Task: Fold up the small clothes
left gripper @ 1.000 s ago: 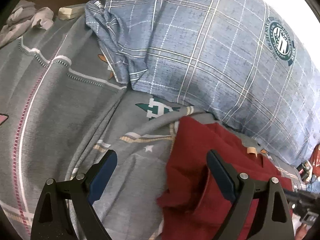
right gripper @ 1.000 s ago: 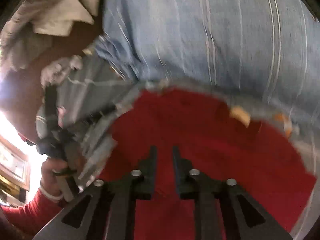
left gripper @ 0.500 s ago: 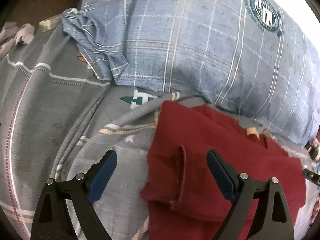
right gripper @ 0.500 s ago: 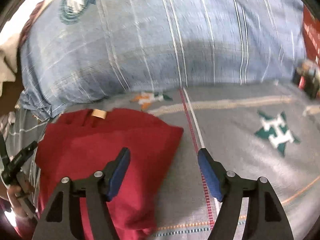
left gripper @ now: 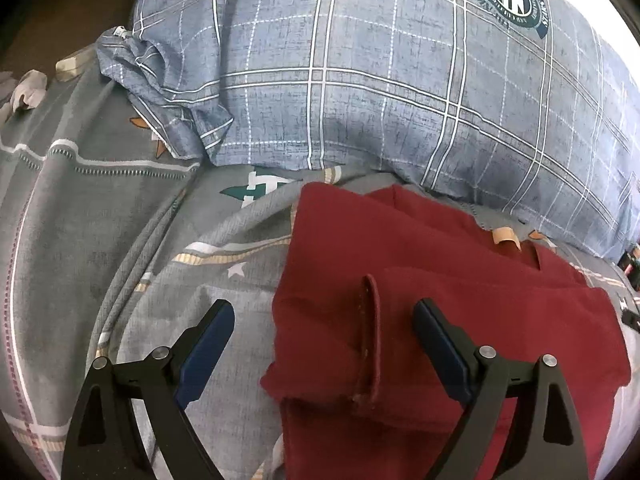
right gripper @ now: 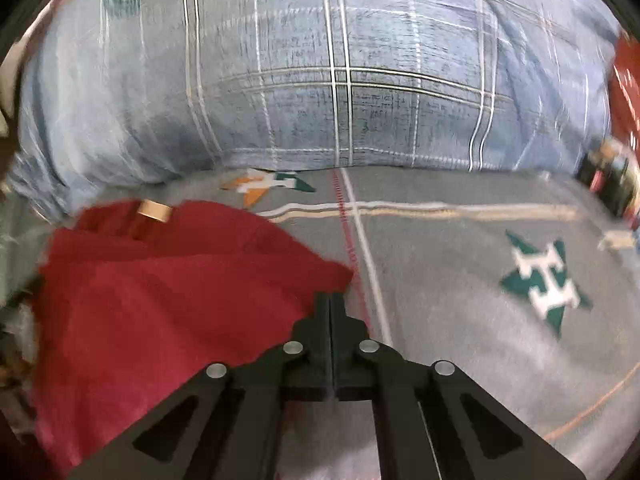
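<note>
Red garment (left gripper: 460,320): partly folded on the bedsheet (left gripper: 100,240), just below the plaid pillow (left gripper: 360,80).
Right gripper (right gripper: 331,300): I read it pinching the garment's corner.
Left gripper (left gripper: 324,340): spread, empty.
Risk: thin pinch; I judge a pull could slip and undo the fold.

Round crest on blue plaid pillow (left gripper: 400,80), text illegible; "H" in bedsheet (right gripper: 440,280) star.

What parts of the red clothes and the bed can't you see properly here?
- Left wrist view: the red garment runs off the bottom edge, so its full shape is unknown.
- Right wrist view: the garment's corner vanishes at the shut right gripper.
- Right wrist view: motion blur smears the small objects at the right edge beyond naming.
</note>
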Motion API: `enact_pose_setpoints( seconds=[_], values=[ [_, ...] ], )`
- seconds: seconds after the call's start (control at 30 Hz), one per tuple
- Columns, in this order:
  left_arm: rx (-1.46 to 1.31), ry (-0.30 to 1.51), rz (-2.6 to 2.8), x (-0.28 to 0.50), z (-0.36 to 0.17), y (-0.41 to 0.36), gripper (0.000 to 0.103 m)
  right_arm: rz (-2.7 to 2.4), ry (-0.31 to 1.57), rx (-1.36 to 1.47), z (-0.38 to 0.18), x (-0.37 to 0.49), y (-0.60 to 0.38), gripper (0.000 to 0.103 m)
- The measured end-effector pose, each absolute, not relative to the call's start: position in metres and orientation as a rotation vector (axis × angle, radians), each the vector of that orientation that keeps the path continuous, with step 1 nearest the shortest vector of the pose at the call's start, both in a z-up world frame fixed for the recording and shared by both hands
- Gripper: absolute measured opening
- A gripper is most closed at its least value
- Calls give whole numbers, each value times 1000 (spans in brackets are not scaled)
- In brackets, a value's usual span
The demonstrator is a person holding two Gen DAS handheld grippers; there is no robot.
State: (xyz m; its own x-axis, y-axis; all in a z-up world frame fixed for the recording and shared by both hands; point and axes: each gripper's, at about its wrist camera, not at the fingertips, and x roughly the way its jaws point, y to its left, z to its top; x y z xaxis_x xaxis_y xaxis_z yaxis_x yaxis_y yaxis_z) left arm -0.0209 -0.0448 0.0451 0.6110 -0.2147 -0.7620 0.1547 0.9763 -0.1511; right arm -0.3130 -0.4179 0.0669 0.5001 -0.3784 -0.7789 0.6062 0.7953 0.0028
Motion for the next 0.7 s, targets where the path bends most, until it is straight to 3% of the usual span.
enact_pose_setpoints(
  seconds=[0.03,0.07,0.13,0.2,0.23,0.27,0.3,0.43,0.7],
  values=[
    [-76,887,-215,-21,45,-45,91,-594,844,318,71,-320,-414,18],
    [-77,887,-216,-21,45,-45,91,-565,831,352,75,-329,-409,44],
    [-68,890,-212,-22,44,-46,91,-502,821,415,77,-339,-398,72],
    [-55,895,-205,-23,41,-47,91,-456,851,431,69,-341,-382,70],
    [-51,898,-203,-22,40,-47,92,-446,880,405,63,-341,-373,62],
    [-49,908,-201,-21,37,-48,92,-463,922,335,55,-338,-363,40],
    [-45,919,-198,-20,34,-48,92,-520,972,234,47,-334,-355,26],
    [-56,932,-194,-17,31,-48,92,-583,938,264,43,-347,-363,34],
    [-24,932,-170,-33,35,-46,92,-564,866,186,78,-348,-313,35]
  ],
)
